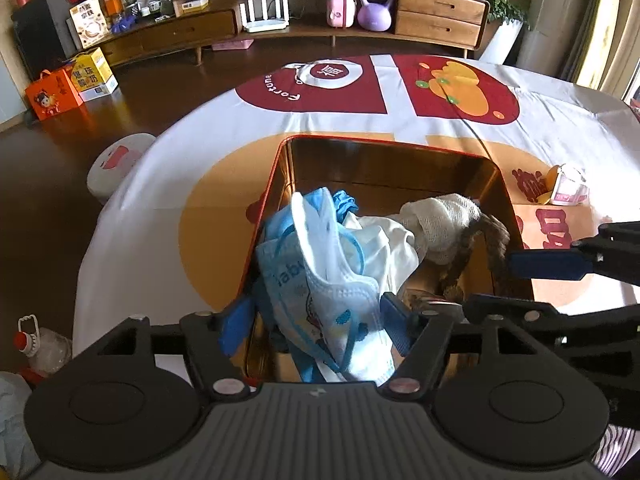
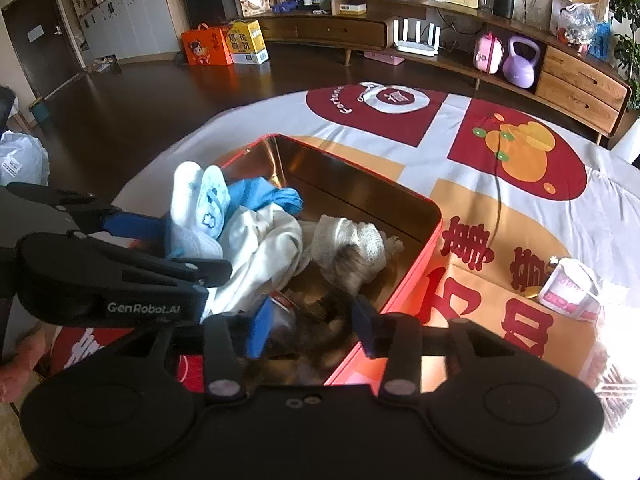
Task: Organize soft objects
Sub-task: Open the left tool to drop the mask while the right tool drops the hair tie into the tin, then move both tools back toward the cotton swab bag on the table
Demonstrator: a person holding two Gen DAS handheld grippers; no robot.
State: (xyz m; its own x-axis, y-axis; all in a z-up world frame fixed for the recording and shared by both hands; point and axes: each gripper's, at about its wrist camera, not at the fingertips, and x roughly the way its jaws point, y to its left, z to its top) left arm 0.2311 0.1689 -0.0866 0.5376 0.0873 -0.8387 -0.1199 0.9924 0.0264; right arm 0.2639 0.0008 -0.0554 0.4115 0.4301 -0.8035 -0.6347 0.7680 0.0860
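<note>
Now we see the mask (image 1: 344, 308) draped over the tin's (image 1: 400, 152) near-left wall, straight btwn the left gripper's (image 1: 316, 328) open pads, unpinched; the right gripper (image 2: 312, 332), also open, hovers over brown fur.

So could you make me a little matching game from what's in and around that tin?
Things:
1. face masks
2. white knitted glove
3. tissue pack
4. kettlebell

Places or colours:
A. purple, on the low wooden shelf
B. on the tablecloth, outside the tin
C. piled at the tin's near left side, between the left gripper's open fingers
D. deeper in the red tin, beside brown hair

Pairs: 1-C, 2-D, 3-B, 4-A
</note>
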